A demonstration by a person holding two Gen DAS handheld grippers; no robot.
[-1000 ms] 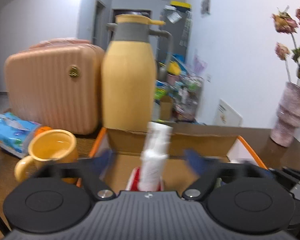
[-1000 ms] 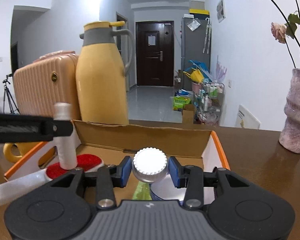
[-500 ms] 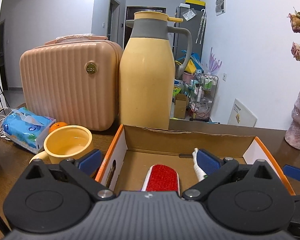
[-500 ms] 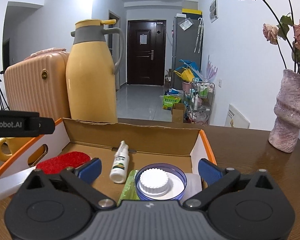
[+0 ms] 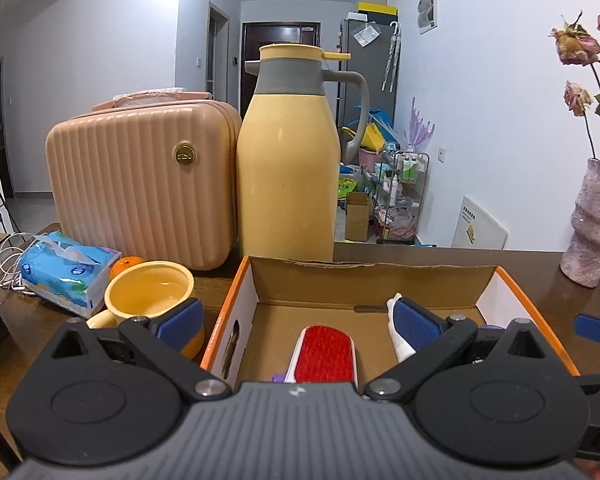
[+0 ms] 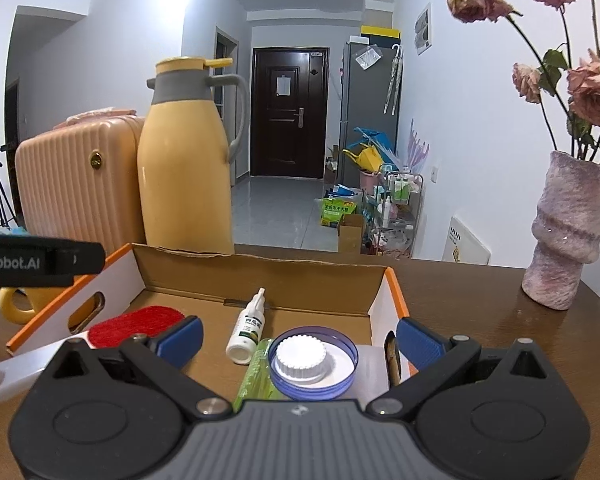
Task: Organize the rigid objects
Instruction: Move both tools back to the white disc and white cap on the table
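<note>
An orange-edged cardboard box (image 5: 374,276) (image 6: 260,266) sits on the table. Inside lie a red-faced white brush (image 5: 326,354) (image 6: 134,320), a small white spray bottle (image 6: 247,330) (image 5: 398,338), a green item (image 6: 256,372) and a round blue-rimmed container with a white screw cap (image 6: 312,362). My left gripper (image 5: 298,318) is open and empty, held above the box's near left side. My right gripper (image 6: 298,338) is open and empty, above the container at the box's near right. The left gripper's body shows in the right wrist view (image 6: 40,260).
A tall yellow thermos jug (image 5: 286,160) (image 6: 184,168) and a pink ribbed case (image 5: 140,184) stand behind the box. A yellow mug (image 5: 148,298), an orange (image 5: 126,264) and a blue tissue pack (image 5: 66,270) lie to its left. A pink vase of dried roses (image 6: 566,232) stands right.
My left gripper opened and let go of the white spray bottle, which now lies in the box. My right gripper opened off the white-capped container. Both grippers drew back.
</note>
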